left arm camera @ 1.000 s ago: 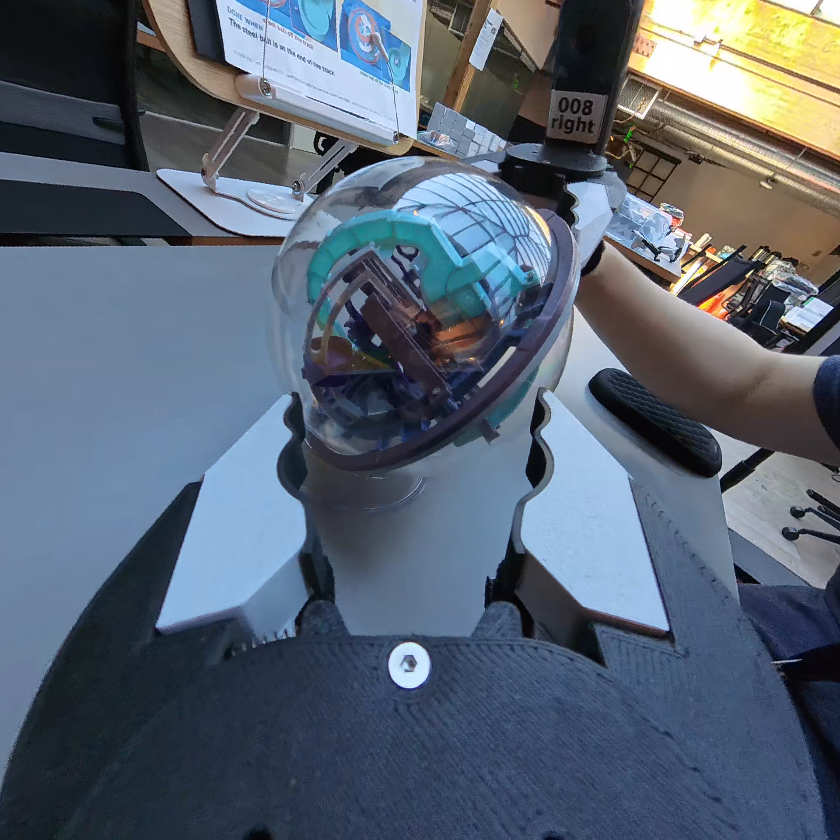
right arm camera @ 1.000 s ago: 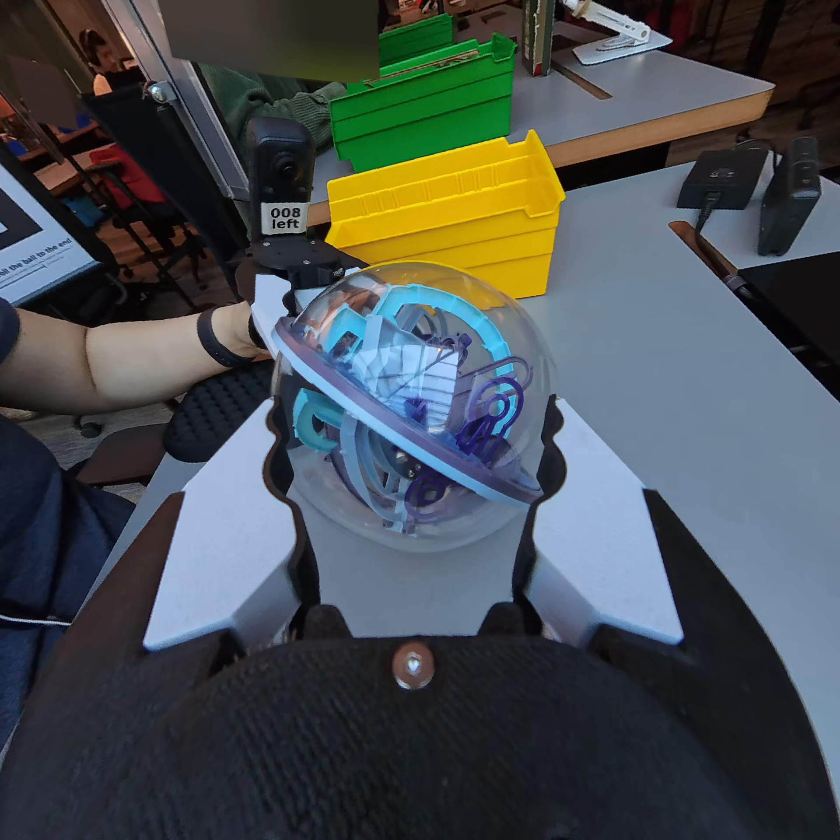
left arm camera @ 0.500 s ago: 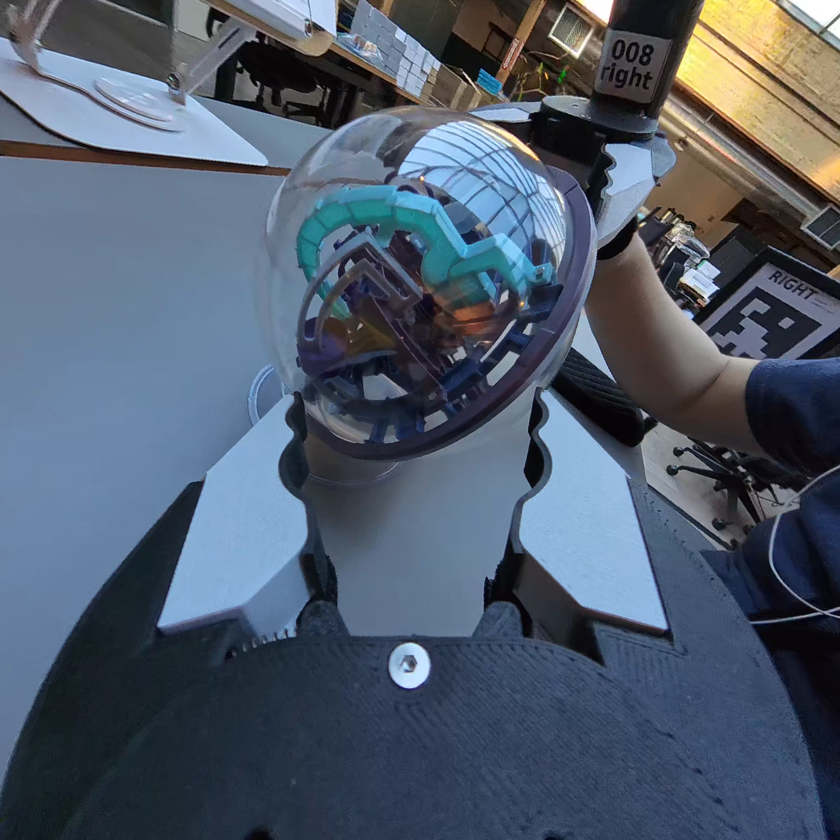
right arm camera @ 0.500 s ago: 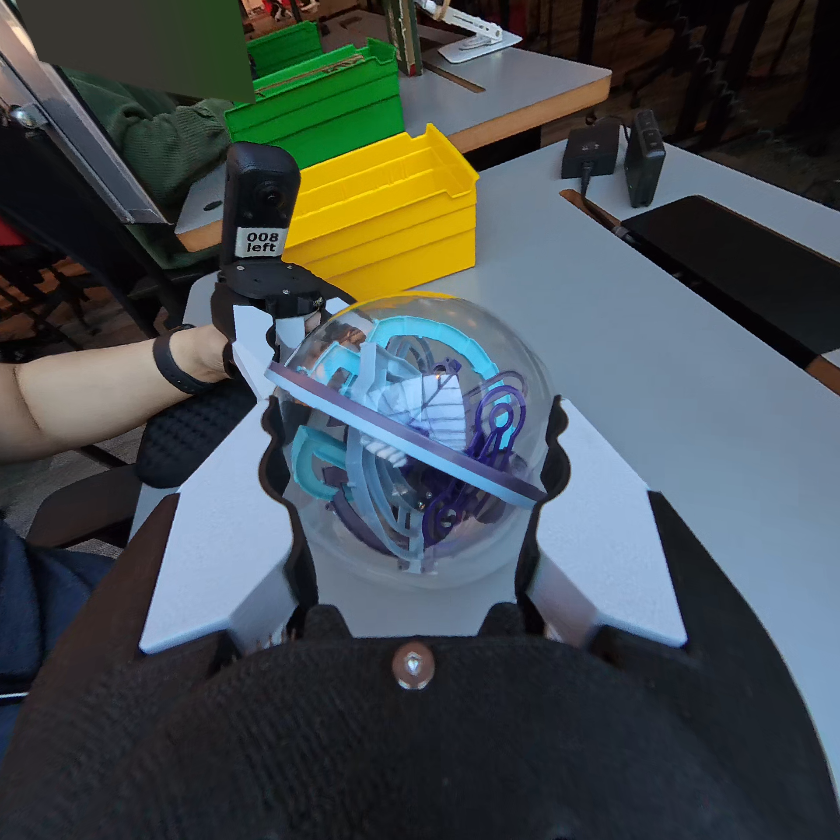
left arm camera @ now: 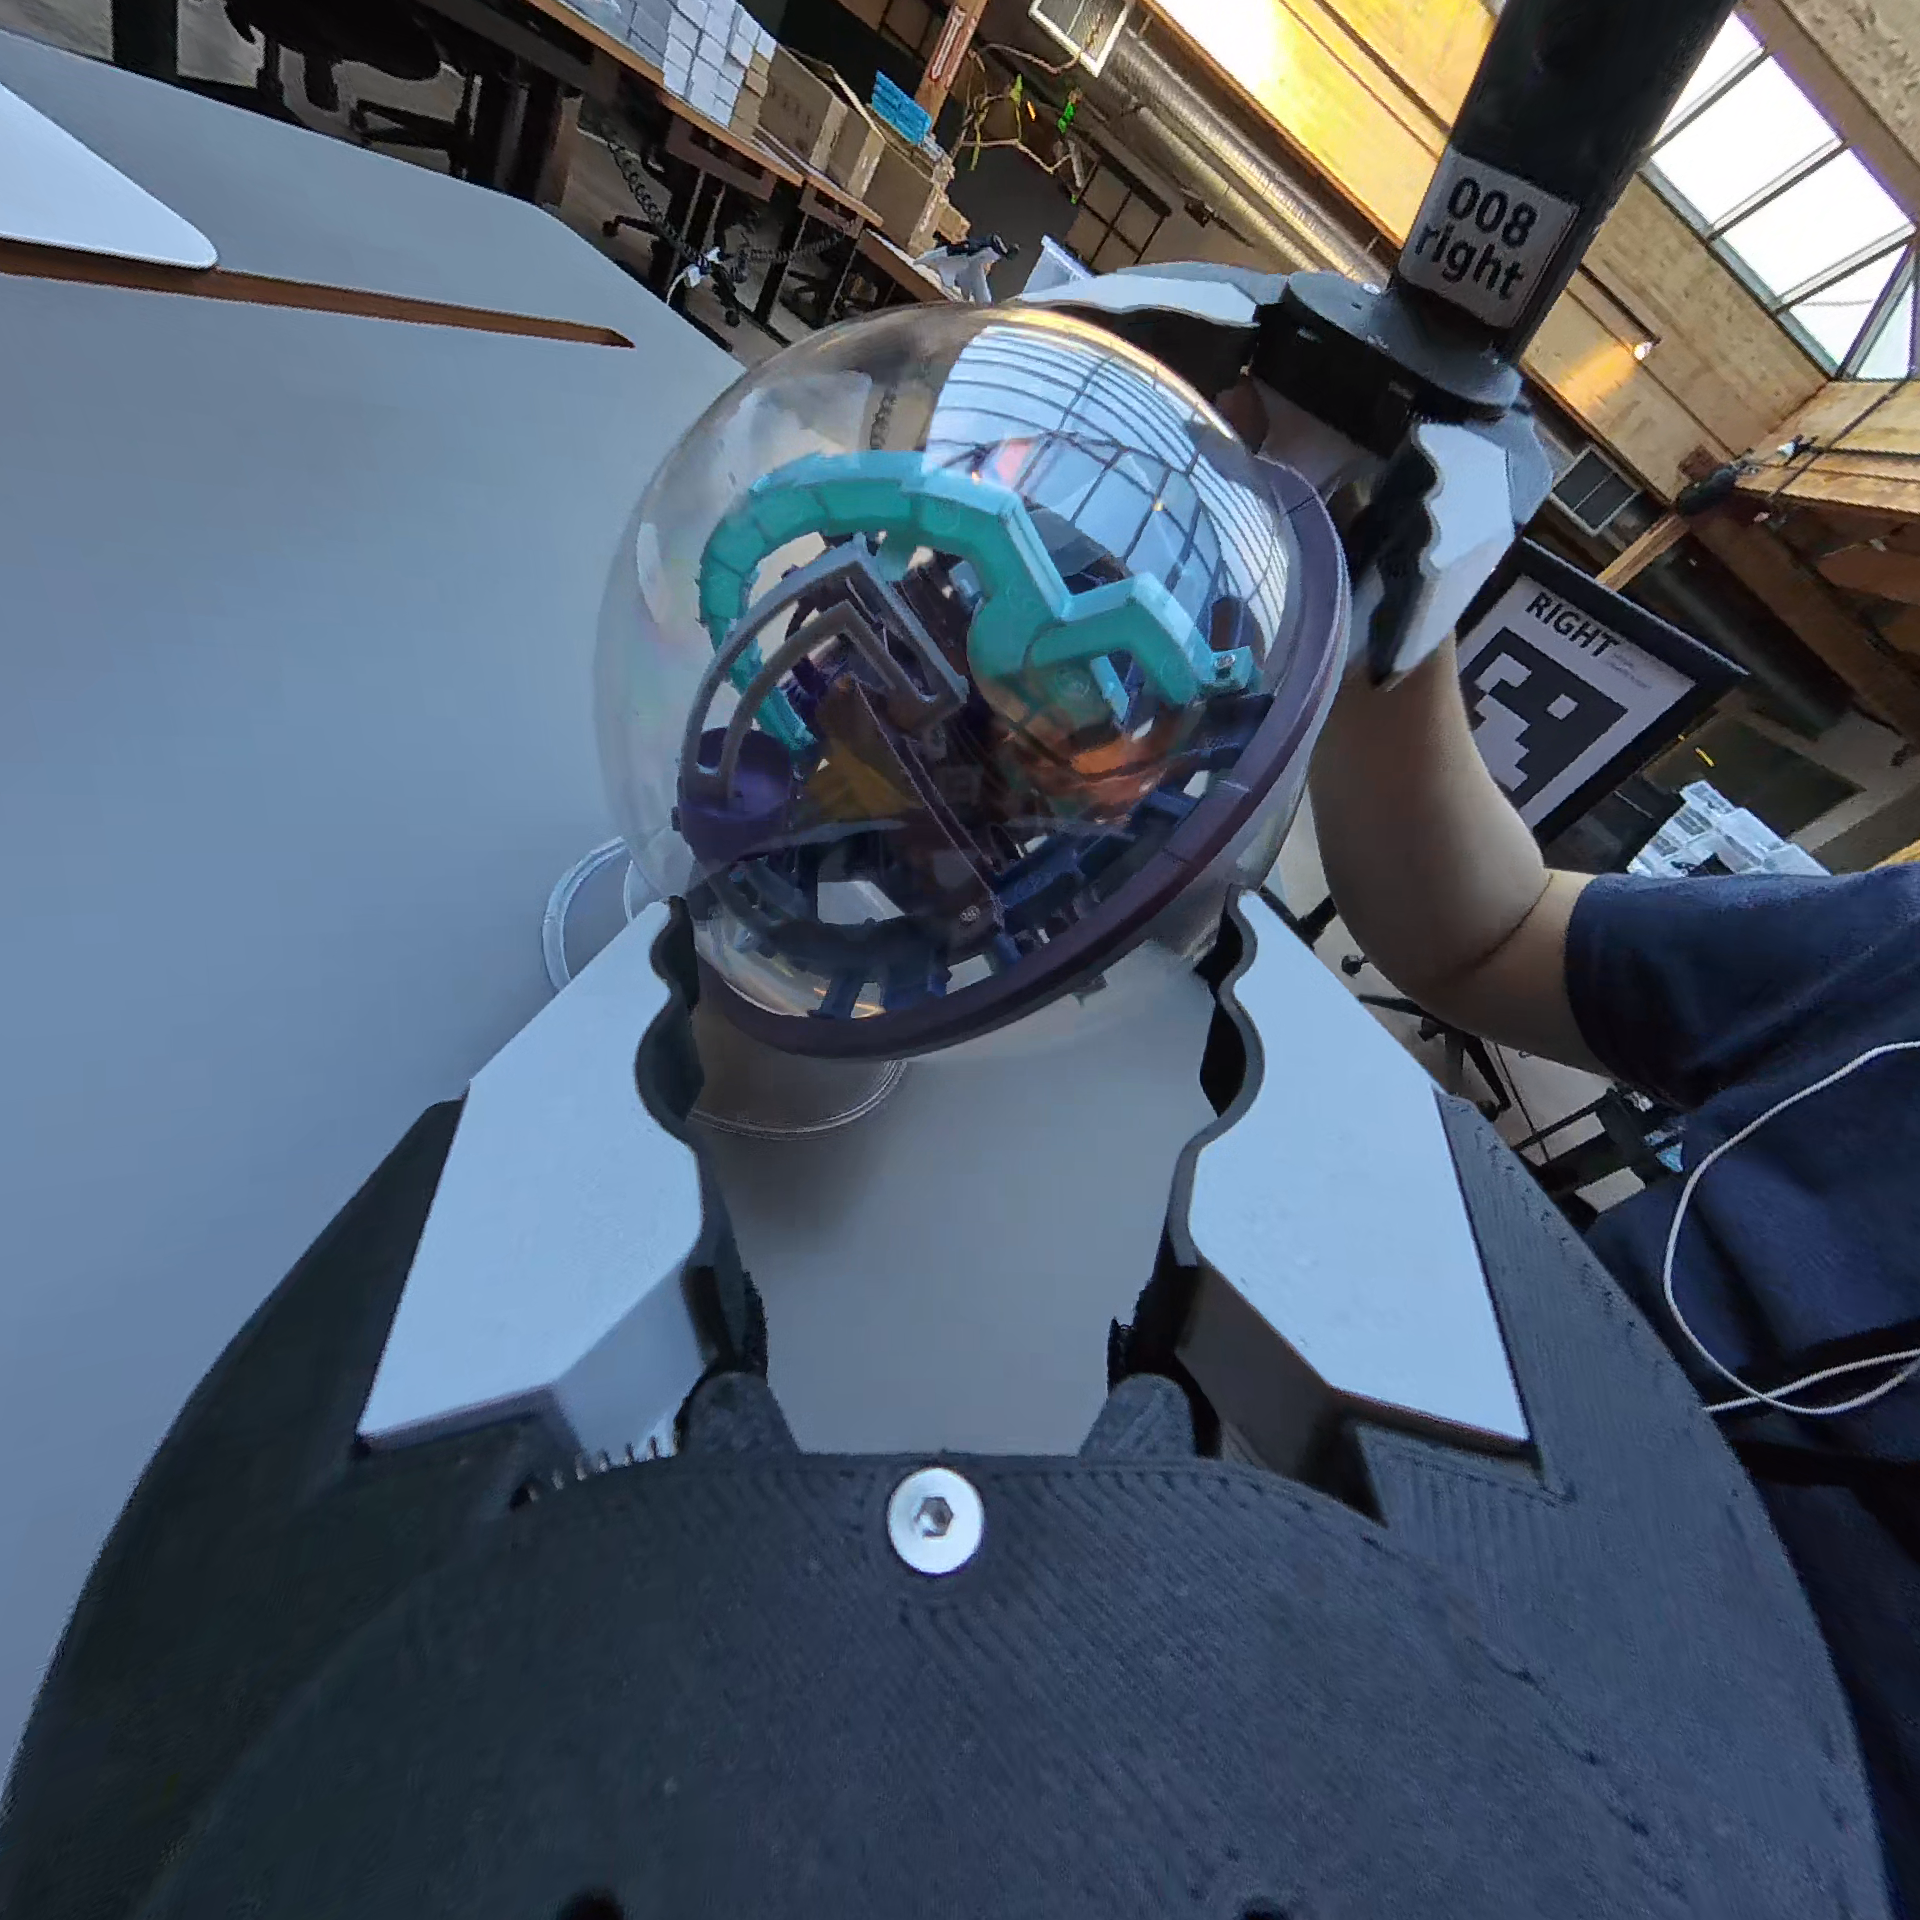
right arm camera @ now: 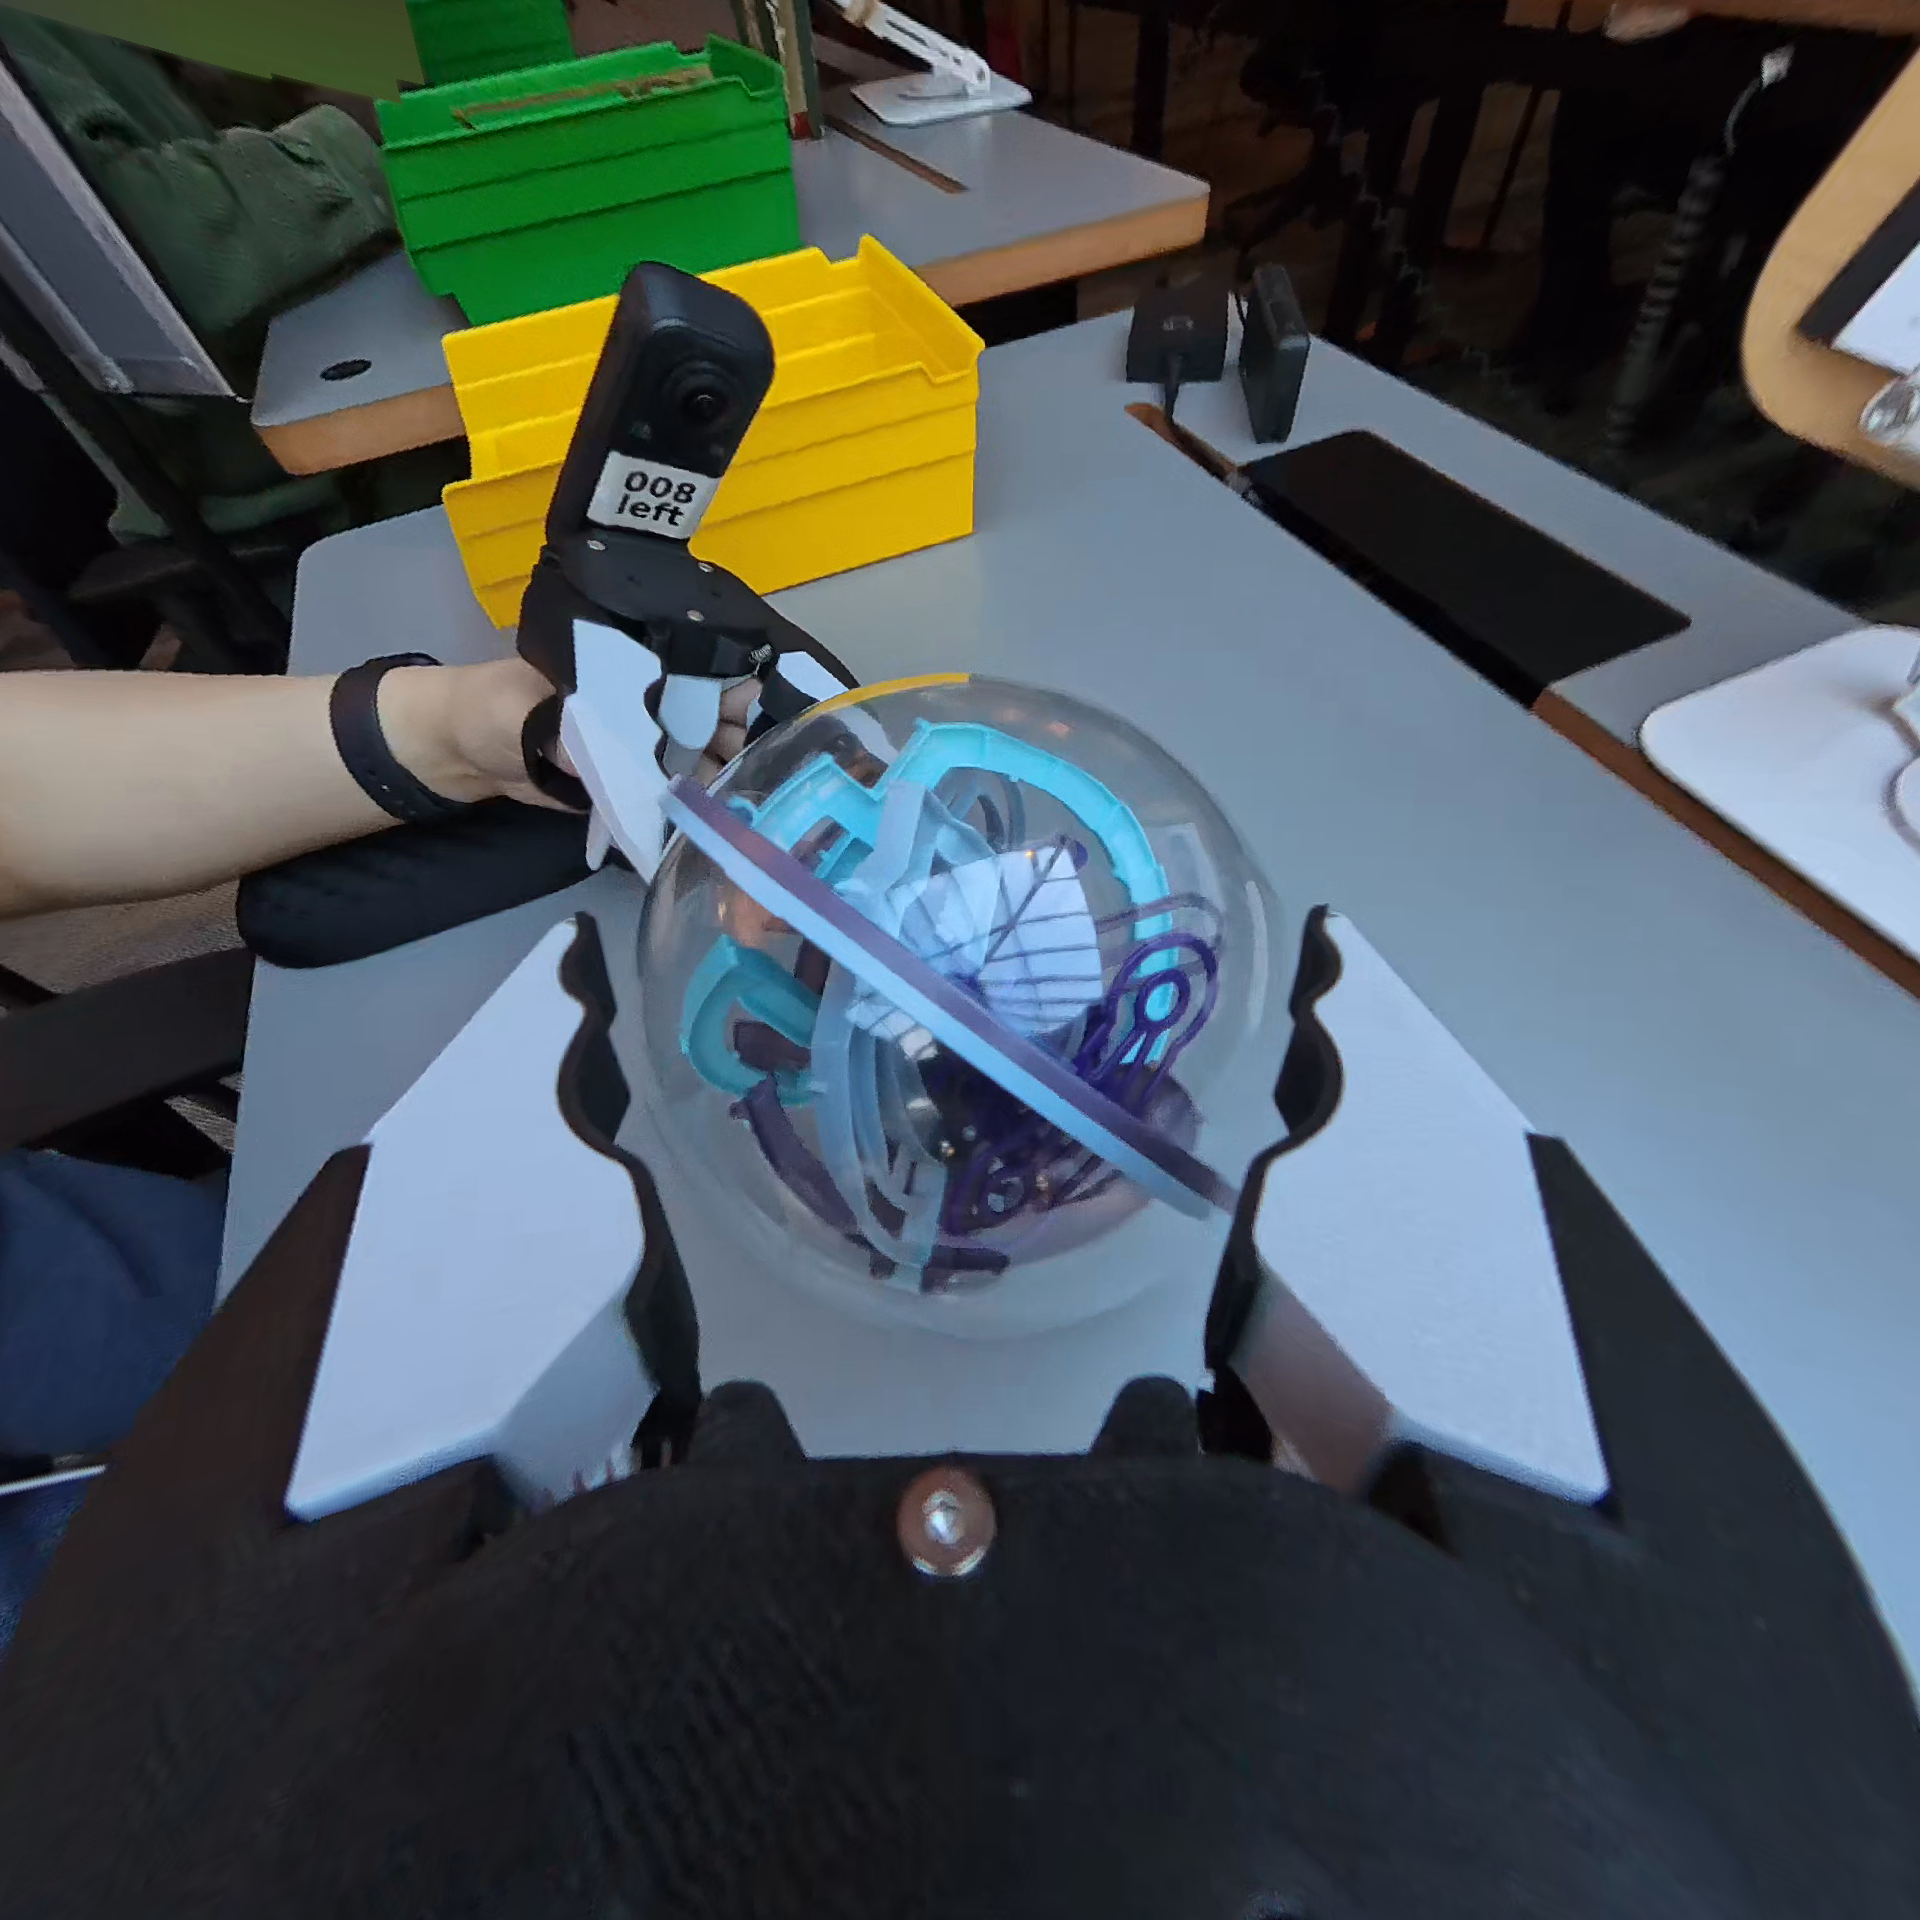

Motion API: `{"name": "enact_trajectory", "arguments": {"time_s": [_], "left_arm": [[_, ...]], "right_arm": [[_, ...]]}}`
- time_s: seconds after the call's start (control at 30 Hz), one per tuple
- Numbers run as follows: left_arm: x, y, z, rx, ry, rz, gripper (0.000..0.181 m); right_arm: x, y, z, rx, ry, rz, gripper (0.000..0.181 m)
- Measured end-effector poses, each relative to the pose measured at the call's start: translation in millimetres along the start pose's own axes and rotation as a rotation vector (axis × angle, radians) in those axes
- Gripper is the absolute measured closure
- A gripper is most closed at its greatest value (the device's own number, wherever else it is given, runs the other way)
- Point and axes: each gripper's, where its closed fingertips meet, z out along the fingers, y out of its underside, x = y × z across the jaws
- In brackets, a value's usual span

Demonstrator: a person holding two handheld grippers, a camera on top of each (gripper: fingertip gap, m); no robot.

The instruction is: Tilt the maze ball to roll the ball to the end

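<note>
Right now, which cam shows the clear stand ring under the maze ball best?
Left wrist view: the clear stand ring shows on the table beneath the lifted maze ball. In the right wrist view the maze ball hides it.

Small printed labels sit on each claw's black camera post (left arm camera: pixel 1496 234) (right arm camera: pixel 652 499); a framed marker sign (left arm camera: pixel 1579 696), right of frame, bears a heading.

Workshop or lab: grey worktables (right arm camera: pixel 1455 831), stacked yellow bin (right arm camera: pixel 831 416) and green bin (right arm camera: pixel 582 177), boxes (left arm camera: pixel 821 99) on benches, exposed ceiling duct (left arm camera: pixel 1226 156).
</note>
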Motion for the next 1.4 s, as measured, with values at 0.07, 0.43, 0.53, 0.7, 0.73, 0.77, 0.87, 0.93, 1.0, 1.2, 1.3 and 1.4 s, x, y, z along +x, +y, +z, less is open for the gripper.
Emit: {"name": "enact_trajectory", "arguments": {"time_s": [0.07, 0.43, 0.53, 0.7, 0.73, 0.77, 0.87, 0.93, 1.0, 1.2, 1.3, 1.4], "left_arm": [[0, -3, -1, 0.011, 0.004, 0.007, 0.086], [-19, -27, 0, 0.09, -0.052, 0.013, 0.096], [-15, -31, 6, 0.104, -0.018, 0.018, 0.091], [-17, -32, 5, 0.129, -0.004, -0.003, 0.09], [-17, -32, 3, 0.135, -0.01, -0.001, 0.091], [-17, -33, 1, 0.141, -0.022, 0.009, 0.092], [-15, -34, -5, 0.149, -0.066, 0.066, 0.09], [-11, -33, -5, 0.142, -0.075, 0.096, 0.089], [-9, -34, -2, 0.139, -0.069, 0.103, 0.089], [-12, -34, 0, 0.132, -0.045, 0.125, 0.084], [-16, -33, -4, 0.116, -0.055, 0.143, 0.082], [-21, -33, -10, 0.102, -0.091, 0.177, 0.083]], "right_arm": [[9, 1, -9, 0.045, -0.013, -0.118, 0.04], [27, 51, -6, 0.064, -0.279, -0.223, 0.051], [28, 46, -4, 0.103, -0.279, -0.164, 0.055], [29, 44, -7, 0.126, -0.275, -0.104, 0.058], [29, 43, -8, 0.131, -0.28, -0.084, 0.06], [29, 42, -9, 0.134, -0.289, -0.061, 0.063], [29, 36, -13, 0.155, -0.32, -0.013, 0.075], [28, 33, -13, 0.169, -0.326, -0.042, 0.08], [26, 31, -13, 0.181, -0.327, -0.102, 0.076], [26, 48, -4, 0.109, -0.264, -0.265, 0.058], [28, 55, -2, 0.092, -0.275, -0.253, 0.057], [28, 57, -2, 0.102, -0.286, -0.241, 0.058]]}}
